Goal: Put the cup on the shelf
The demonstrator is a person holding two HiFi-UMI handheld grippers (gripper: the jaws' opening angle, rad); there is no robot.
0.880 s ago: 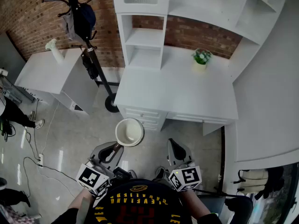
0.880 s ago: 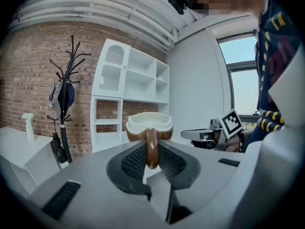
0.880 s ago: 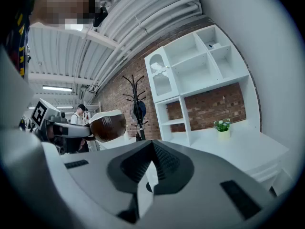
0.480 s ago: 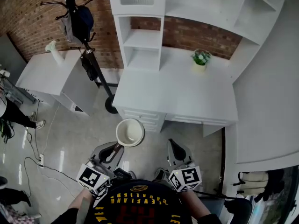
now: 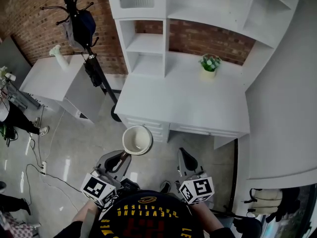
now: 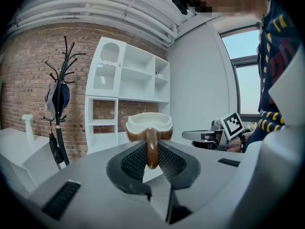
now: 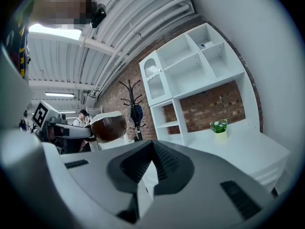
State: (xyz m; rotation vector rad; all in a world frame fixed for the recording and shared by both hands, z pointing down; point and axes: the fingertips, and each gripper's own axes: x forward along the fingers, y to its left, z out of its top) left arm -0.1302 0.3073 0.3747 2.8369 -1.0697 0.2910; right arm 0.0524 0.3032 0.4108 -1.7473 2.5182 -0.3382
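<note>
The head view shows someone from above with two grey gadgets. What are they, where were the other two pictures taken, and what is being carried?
There is no robot here: a person holds a two-jaw tool in each hand. The head view comes from a camera on the person's head, looking down. The other two come from cameras riding on each tool, looking along its jaws. The left tool is closed on the brown handle of a cup, cream inside, held upright above the floor in front of a white desk. The right tool is shut with nothing in it. On the desk stand a small potted plant and, at the back, a white shelf unit, where the cup is meant to go.
</note>
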